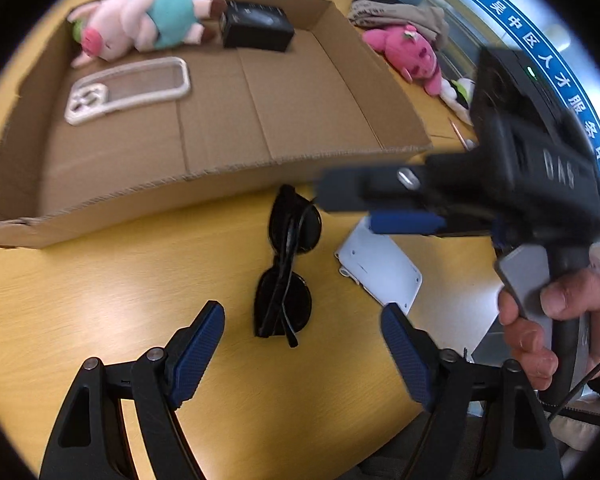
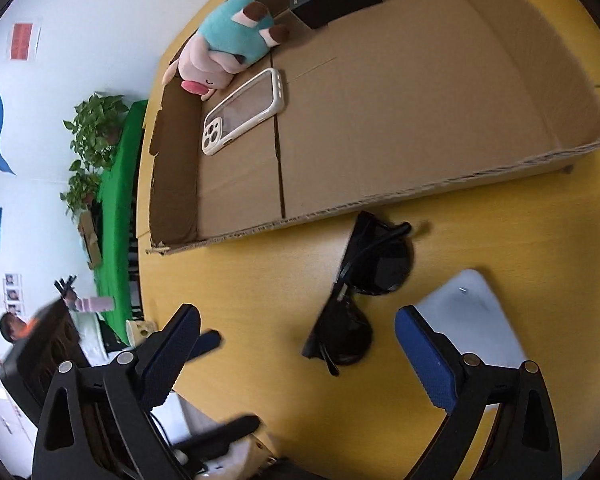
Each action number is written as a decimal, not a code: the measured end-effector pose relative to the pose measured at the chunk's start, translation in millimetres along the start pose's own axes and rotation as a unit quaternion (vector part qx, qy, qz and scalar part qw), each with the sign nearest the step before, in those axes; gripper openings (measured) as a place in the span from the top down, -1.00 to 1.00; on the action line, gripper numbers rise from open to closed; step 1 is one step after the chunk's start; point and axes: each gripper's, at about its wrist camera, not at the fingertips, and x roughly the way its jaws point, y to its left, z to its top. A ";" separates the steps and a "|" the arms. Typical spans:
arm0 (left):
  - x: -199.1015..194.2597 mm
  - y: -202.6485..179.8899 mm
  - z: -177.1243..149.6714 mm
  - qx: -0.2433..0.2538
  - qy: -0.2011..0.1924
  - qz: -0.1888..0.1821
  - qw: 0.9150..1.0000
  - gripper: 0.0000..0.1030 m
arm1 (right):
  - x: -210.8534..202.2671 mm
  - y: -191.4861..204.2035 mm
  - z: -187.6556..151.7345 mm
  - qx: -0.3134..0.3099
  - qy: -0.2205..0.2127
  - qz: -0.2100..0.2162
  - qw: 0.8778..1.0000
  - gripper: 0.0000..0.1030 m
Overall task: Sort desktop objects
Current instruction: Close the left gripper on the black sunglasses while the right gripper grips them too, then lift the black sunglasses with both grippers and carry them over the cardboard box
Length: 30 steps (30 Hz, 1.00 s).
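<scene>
Folded black plastic sunglasses [image 1: 286, 268] on yellow wooden desk [image 1: 100, 300], near shallow cardboard tray [image 1: 220, 184] of sorted items; left gripper [image 1: 302, 344] and right gripper [image 2: 298, 354] both open, empty, seemingly poised for pickup.

Left of the yellow desk [image 2: 260, 300] runs a green cloth [image 2: 118, 200], with leafy potted plants [image 2: 94, 128] just beside it. A red notice [image 2: 22, 40] hangs on the white wall above them.
</scene>
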 end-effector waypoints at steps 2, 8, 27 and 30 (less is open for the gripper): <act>10.7 4.9 -0.1 -0.009 0.002 -0.014 1.000 -0.36 | 11.0 -1.0 5.2 0.007 0.002 -0.002 1.000 -0.93; 35.1 17.3 2.3 -0.027 0.014 -0.025 0.999 0.22 | 40.0 -14.3 13.0 0.040 0.023 -0.017 0.999 -0.59; 66.8 6.0 -1.8 -0.028 0.041 -0.004 0.999 0.76 | 64.9 -32.9 3.5 0.056 0.029 -0.001 0.998 0.58; 71.8 3.3 -4.1 -0.021 0.038 -0.013 0.999 0.76 | 63.5 -33.3 0.6 0.053 0.025 -0.002 0.998 0.78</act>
